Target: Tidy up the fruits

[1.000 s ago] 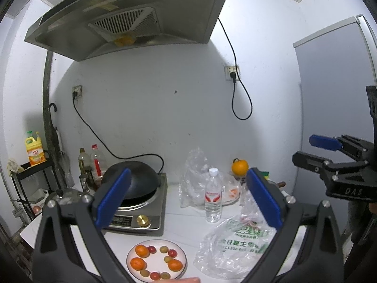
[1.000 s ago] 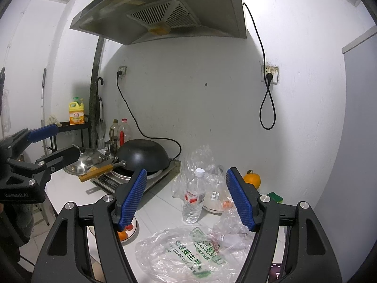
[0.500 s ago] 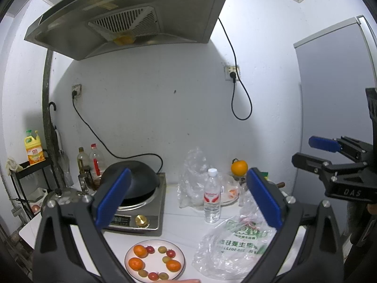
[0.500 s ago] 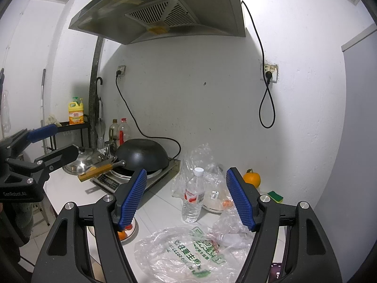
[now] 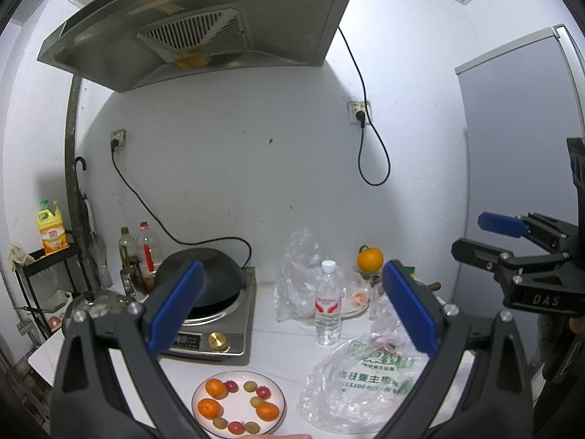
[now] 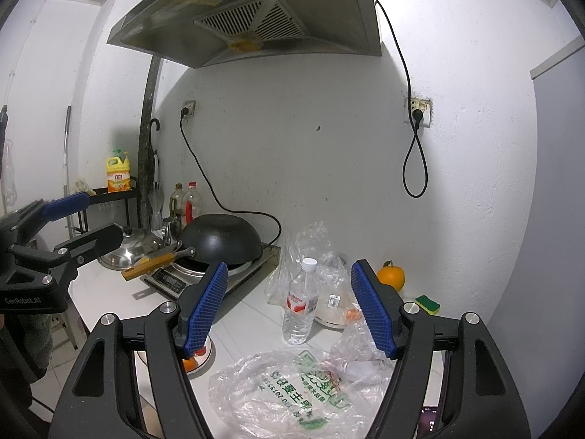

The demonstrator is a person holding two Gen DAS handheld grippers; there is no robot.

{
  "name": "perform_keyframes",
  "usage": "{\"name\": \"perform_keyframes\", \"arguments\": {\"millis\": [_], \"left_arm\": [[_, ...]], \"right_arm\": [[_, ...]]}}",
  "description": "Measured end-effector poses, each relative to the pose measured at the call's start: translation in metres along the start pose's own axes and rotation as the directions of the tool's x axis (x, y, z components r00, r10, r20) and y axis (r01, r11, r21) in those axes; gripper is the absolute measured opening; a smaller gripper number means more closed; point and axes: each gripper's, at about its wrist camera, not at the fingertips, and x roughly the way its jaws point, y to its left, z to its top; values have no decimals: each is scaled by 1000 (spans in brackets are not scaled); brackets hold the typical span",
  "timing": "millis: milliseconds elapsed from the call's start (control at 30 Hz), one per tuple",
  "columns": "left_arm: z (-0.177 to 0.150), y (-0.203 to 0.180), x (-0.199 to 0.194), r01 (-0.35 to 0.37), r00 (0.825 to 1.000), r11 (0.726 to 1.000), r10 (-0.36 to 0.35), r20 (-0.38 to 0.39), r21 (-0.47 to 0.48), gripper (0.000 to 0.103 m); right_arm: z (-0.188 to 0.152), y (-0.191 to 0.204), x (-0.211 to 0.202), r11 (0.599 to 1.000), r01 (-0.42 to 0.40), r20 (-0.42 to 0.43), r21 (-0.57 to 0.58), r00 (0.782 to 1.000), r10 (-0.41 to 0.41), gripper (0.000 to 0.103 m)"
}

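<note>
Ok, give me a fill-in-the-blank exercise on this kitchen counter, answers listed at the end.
1. The small fruits lie in a ring on a white ____, in front of the induction cooker.
2. The black wok sits on the ____.
3. The clear water bottle has a ____ cap.
4. Between the blue fingers of the left gripper, ____ is held.

Missing words: plate; induction cooker; white; nothing

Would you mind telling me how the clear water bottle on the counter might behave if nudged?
The water bottle stands tall and narrow, so it would probably tip. It looks partly filled, likely light. Once down, its round body may roll.
</note>
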Motion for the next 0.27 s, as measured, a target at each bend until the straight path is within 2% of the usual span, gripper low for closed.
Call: {"name": "perform_keyframes", "arguments": {"millis": [267], "left_arm": [[-4,-5,2,18,1000,1000,-18,-3,-1,99]], "right_arm": [[-6,1,-2,1000,-1,-5,17,1000,2,73]]}}
